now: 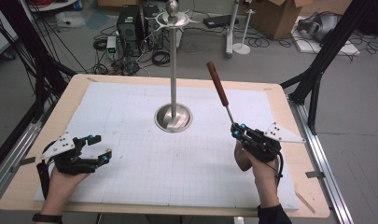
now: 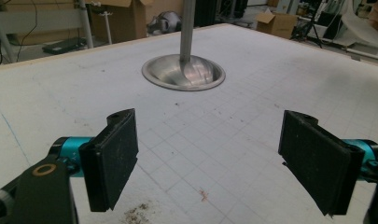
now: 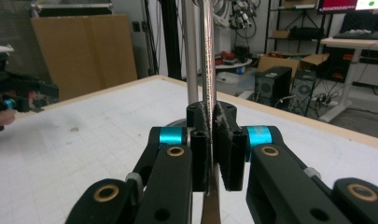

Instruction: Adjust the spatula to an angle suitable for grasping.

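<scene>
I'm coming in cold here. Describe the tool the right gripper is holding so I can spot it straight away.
Start at the tall metal stand with the round base in the middle of the white gridded mat. To its right, the right gripper is shut on a thin metal shaft that rises to a reddish-brown handle: the long-handled tool. It is the only slim, tilted rod held above the mat; the stand is thicker and upright.

even, bright overhead light falls on the white mat [image 1: 186, 154], shadows faint. glare streaks the steel stand base [image 2: 183, 72] and the tool shaft [image 3: 208, 70]. the high view is soft; background clutter in both gripper views blurs.
</scene>
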The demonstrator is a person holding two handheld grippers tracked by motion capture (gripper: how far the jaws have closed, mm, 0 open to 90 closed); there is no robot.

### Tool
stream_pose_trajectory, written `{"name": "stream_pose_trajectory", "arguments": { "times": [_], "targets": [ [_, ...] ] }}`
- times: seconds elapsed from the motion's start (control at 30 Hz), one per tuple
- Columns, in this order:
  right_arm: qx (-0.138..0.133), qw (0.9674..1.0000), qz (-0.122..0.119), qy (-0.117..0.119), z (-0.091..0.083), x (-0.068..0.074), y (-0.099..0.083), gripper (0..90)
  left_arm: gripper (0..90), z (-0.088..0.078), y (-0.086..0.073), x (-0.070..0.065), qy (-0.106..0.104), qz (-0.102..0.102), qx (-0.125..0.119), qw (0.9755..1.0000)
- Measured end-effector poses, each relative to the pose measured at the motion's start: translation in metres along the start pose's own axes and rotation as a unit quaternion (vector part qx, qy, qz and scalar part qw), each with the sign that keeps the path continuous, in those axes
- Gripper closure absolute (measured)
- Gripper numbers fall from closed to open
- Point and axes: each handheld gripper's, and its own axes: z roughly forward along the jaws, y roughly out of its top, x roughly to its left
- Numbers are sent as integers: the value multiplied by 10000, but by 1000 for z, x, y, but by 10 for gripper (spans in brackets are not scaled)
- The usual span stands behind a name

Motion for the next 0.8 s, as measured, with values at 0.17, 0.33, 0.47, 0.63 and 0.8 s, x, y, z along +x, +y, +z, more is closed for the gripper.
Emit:
{"name": "stream_pose_trajectory", "arguments": {
  "times": [0.17,0.33,0.47,0.63,0.8],
  "targets": [
    [-180,9998,-12,14,-2,5,4,848,203,0,0,0,-7,18,3,10000],
    [-323,9994,-69,79,-3,10,9,848,203,-1,1,0,9,9,-19,10000],
    [-476,9988,-110,100,-4,14,13,848,203,-3,1,-1,34,23,-54,10000],
    [-603,9980,-138,123,-4,19,19,847,203,-4,2,-1,46,46,-65,10000],
    [-609,9978,-191,161,-2,25,25,848,203,-3,2,-2,29,43,-67,10000]
  ]
}}
